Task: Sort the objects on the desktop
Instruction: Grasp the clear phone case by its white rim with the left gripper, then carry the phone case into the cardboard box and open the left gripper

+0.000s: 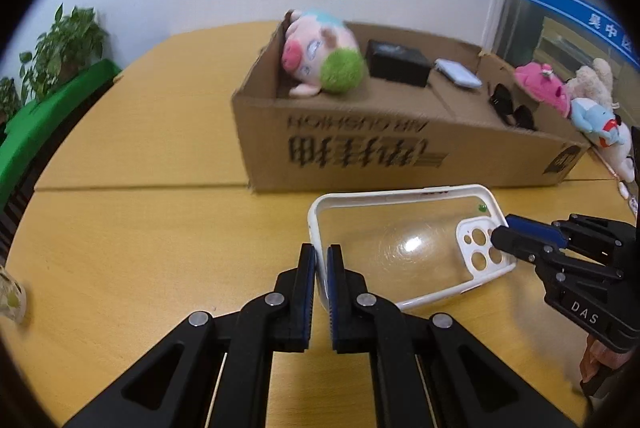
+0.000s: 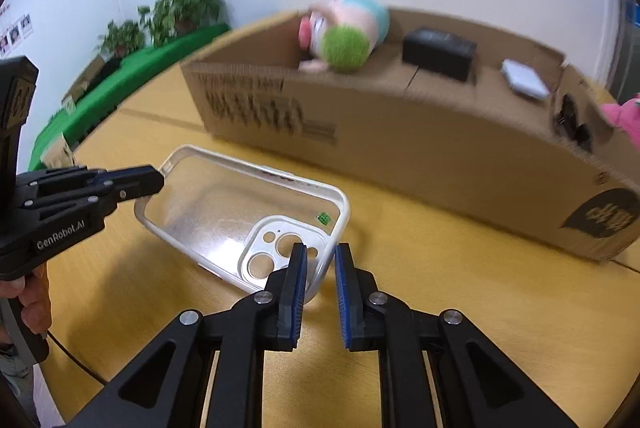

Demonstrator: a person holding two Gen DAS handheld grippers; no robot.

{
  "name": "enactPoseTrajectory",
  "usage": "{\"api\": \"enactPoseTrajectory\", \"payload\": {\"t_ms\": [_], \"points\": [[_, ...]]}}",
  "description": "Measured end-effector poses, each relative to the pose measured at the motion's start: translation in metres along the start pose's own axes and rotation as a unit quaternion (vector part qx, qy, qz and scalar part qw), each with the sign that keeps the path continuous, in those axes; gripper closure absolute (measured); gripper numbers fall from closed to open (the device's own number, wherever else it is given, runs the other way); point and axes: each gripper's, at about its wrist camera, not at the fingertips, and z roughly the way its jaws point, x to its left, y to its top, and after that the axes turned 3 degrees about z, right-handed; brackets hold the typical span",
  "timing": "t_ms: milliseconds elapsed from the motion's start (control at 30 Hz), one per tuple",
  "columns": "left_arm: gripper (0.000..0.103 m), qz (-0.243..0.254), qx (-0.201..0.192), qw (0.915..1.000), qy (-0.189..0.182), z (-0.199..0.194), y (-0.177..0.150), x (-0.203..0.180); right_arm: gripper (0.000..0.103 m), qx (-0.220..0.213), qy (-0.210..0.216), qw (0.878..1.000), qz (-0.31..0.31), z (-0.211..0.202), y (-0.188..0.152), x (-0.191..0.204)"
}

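Note:
A clear phone case with a white rim (image 1: 400, 240) is held a little above the wooden table, in front of a cardboard box (image 1: 360, 144). My left gripper (image 1: 321, 260) is shut on the case's end rim. My right gripper (image 2: 320, 260) straddles the rim at the camera-cutout end (image 2: 280, 248), its jaws a little apart around the rim. The right gripper also shows in the left wrist view (image 1: 516, 236), the left one in the right wrist view (image 2: 152, 180). The box (image 2: 440, 148) holds a pink pig plush (image 1: 316, 56), a black box (image 1: 396, 62), a pale blue item (image 1: 458, 72) and sunglasses (image 1: 512, 106).
More plush toys (image 1: 580, 96) lie at the box's right end. Potted plants (image 1: 64, 44) and a green surface (image 1: 48, 116) stand beyond the table's left edge. A small patterned object (image 1: 10, 298) sits at the near left.

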Motion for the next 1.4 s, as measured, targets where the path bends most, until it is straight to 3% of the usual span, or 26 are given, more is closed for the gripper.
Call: {"api": "enactPoseTrajectory", "payload": {"t_ms": [200, 333, 467, 633, 733, 967, 1167, 1400], "points": [[0.098, 0.017, -0.069, 0.9967, -0.038, -0.029, 0.045, -0.028, 0.09, -0.088, -0.02, 0.996, 0.03, -0.061, 0.022, -0.025], [0.098, 0.028, -0.107, 0.9925, -0.052, -0.042, 0.08, -0.043, 0.089, -0.132, -0.059, 0.989, 0.02, -0.095, 0.045, -0.036], [0.098, 0.04, -0.138, 0.9877, -0.061, -0.052, 0.119, -0.048, 0.089, -0.156, -0.064, 0.985, 0.021, -0.114, 0.078, -0.052], [0.098, 0.027, -0.145, 0.9874, -0.057, -0.053, 0.153, -0.034, 0.089, -0.161, -0.058, 0.985, 0.008, -0.114, 0.126, -0.058], [0.098, 0.028, -0.146, 0.9883, -0.035, -0.049, 0.173, -0.025, 0.087, -0.14, -0.037, 0.989, -0.002, -0.095, 0.151, -0.057], [0.098, 0.024, -0.051, 0.9984, -0.003, 0.023, 0.198, -0.002, 0.086, -0.058, 0.04, 0.996, 0.063, -0.018, 0.186, -0.085], [0.098, 0.002, 0.009, 0.9999, -0.013, 0.066, 0.192, 0.013, 0.086, 0.073, 0.048, 0.994, 0.061, 0.062, 0.18, -0.092], [0.098, 0.006, 0.074, 0.9972, 0.0, 0.1, 0.173, 0.017, 0.086, 0.157, 0.067, 0.981, 0.088, 0.107, 0.167, -0.1]]}}
